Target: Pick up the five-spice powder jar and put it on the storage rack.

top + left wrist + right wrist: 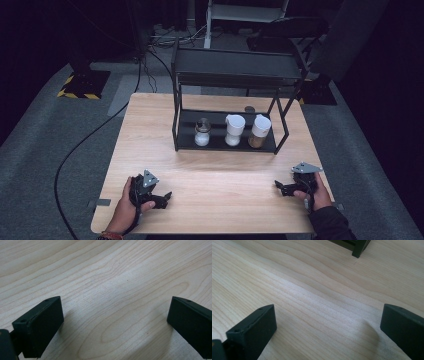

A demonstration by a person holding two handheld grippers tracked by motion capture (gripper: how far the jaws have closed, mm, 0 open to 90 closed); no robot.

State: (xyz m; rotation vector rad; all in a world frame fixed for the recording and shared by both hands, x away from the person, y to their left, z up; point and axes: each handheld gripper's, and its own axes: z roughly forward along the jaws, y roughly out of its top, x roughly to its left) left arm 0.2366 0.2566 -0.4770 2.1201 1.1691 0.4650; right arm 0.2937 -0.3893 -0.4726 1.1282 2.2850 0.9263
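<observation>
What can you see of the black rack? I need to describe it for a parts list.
The rack is a black frame that looks like metal, with thin corner posts, a dark top shelf and a dark bottom shelf. It stands upright on the far half of the table. On the bottom shelf stand three jars in a row: a clear jar at the left, then two white-lidded jars. Nothing else touches it.

The high view is looking forward and down over the whole tabletop [215, 200]; both gripper views are skimming close above that same wood, sharing it.
</observation>
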